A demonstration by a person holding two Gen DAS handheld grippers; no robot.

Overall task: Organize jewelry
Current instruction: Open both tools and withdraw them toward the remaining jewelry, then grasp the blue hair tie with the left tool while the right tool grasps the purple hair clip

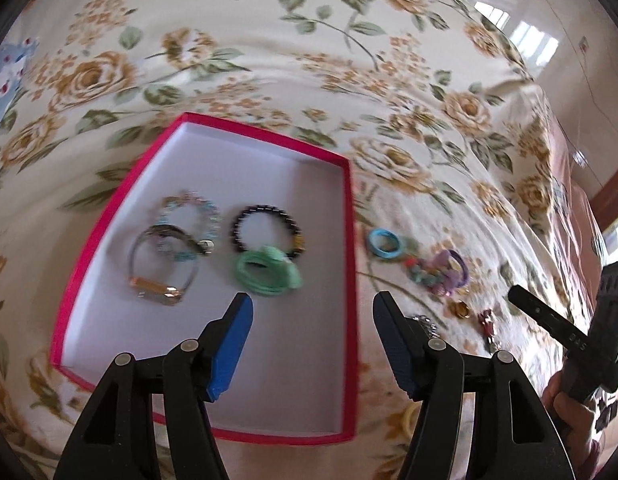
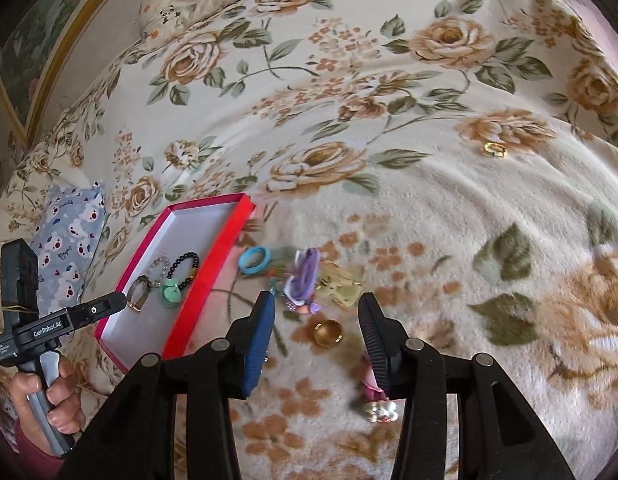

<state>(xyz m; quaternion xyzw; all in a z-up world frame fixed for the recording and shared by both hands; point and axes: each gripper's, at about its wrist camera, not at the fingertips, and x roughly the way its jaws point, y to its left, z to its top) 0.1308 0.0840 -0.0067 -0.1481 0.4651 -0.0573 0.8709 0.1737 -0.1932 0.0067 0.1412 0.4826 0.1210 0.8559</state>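
Observation:
A red box [image 1: 351,240] [image 2: 213,264] with a white floor lies on the floral bedspread. It holds a black bead bracelet [image 1: 265,232], a green band [image 1: 269,276], a pale bead bracelet [image 1: 189,216] and a grey bangle [image 1: 161,276]. On the bedspread right of the box lie a blue ring [image 1: 384,243] [image 2: 255,260], a purple hair tie [image 1: 449,270] [image 2: 305,276], a gold ring [image 1: 459,309] [image 2: 327,332] and a small pink charm [image 2: 375,392]. My left gripper [image 1: 313,308] is open and empty over the box's near right part. My right gripper [image 2: 315,312] is open and empty just above the gold ring.
A second gold ring [image 2: 493,149] lies far off on the bedspread. A blue patterned pillow [image 2: 69,240] sits left of the box. A silver chain [image 1: 425,322] lies behind my left gripper's right finger. The bed's right edge [image 1: 565,184] drops to a tiled floor.

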